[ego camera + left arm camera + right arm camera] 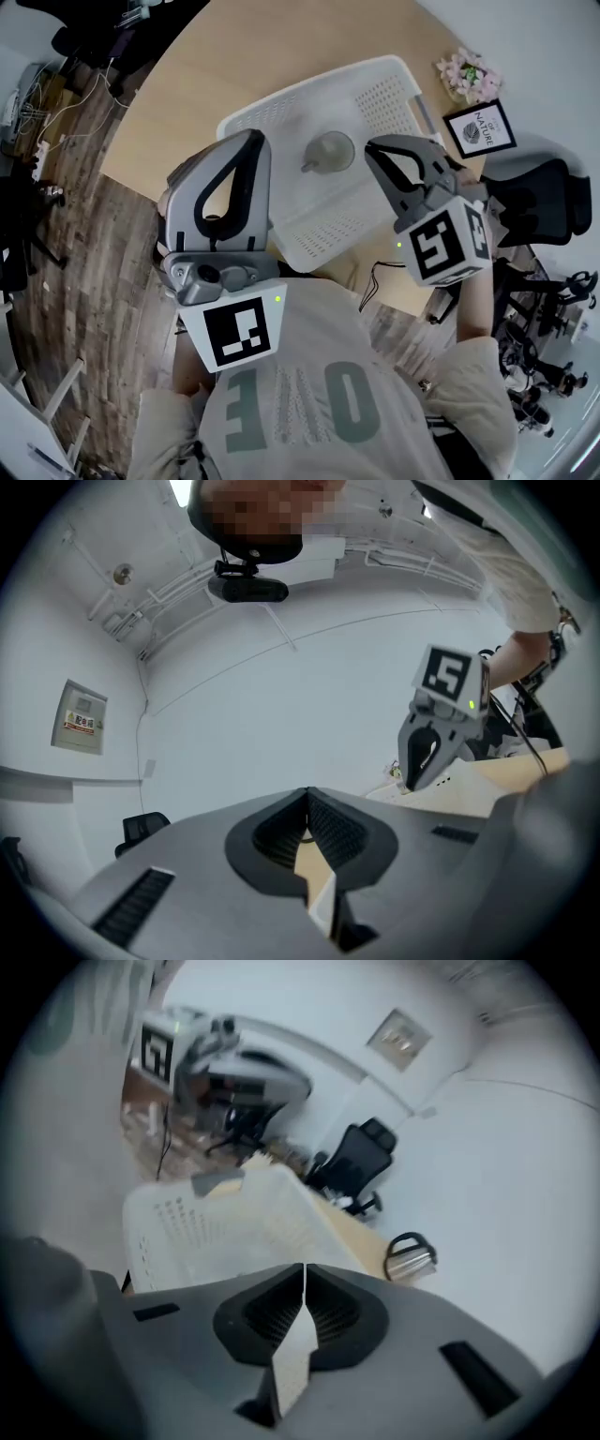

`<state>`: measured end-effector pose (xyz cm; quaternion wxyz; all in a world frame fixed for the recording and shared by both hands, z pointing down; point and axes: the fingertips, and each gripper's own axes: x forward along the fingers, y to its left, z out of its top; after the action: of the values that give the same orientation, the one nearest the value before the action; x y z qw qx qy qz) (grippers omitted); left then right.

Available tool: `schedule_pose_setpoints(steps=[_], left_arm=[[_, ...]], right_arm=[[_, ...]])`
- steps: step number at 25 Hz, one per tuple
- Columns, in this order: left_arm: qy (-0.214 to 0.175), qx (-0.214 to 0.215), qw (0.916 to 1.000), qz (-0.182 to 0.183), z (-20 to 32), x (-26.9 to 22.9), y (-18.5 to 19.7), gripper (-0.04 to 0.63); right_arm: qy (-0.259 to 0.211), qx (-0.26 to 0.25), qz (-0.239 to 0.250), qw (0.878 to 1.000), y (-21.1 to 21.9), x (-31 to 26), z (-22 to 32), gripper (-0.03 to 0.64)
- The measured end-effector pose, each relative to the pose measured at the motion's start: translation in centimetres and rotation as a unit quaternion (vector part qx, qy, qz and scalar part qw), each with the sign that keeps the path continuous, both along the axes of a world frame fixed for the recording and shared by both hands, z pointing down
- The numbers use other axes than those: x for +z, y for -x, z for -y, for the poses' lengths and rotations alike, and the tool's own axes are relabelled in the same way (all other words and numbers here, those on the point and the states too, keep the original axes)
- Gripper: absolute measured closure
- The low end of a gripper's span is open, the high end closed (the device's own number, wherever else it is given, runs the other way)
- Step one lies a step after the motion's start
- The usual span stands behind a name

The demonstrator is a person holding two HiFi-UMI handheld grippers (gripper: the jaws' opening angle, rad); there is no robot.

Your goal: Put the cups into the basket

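The right tool (pixel 305 1283), jaws together and empty, is held above the table (pixel 216 84). Ahead to its right, a metal cup (pixel 410 1255) stands upright just beside the white basket (pixel 169 1227), likely nearer this tool than the left tool (pixel 307 808), likewise closed and empty. A clear cup (pixel 328 150) sits inside the basket.

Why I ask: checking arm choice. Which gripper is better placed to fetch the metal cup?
Probably right: the right gripper faces the metal cup near the basket; the left gripper points up at the wall.
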<state>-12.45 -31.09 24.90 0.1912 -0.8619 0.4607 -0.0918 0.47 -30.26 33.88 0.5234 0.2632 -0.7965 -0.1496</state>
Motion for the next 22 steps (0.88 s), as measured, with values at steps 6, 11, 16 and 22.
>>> schedule_pose_setpoints(steps=[6, 11, 16, 22], left_arm=[[-0.030, 0.042, 0.9986, -0.004, 0.3, -2.5, -2.6, 0.586], [-0.040, 0.073, 0.9965, -0.007, -1.1, -4.1, -5.1, 0.586], [-0.057, 0.114, 0.9918, -0.004, -2.5, -5.4, -7.1, 0.586], [-0.060, 0.132, 0.9895, 0.001, -3.3, -6.0, -8.0, 0.586]], right_arm=[[-0.254, 0.228, 0.321, 0.883, -5.2, -12.5, -1.8, 0.618], [-0.303, 0.279, 0.374, 0.831, -6.7, -12.9, -3.6, 0.618], [-0.309, 0.269, 0.303, 0.861, -4.4, -11.6, -4.1, 0.618], [-0.293, 0.245, 0.255, 0.889, -2.9, -10.5, -4.9, 0.618]])
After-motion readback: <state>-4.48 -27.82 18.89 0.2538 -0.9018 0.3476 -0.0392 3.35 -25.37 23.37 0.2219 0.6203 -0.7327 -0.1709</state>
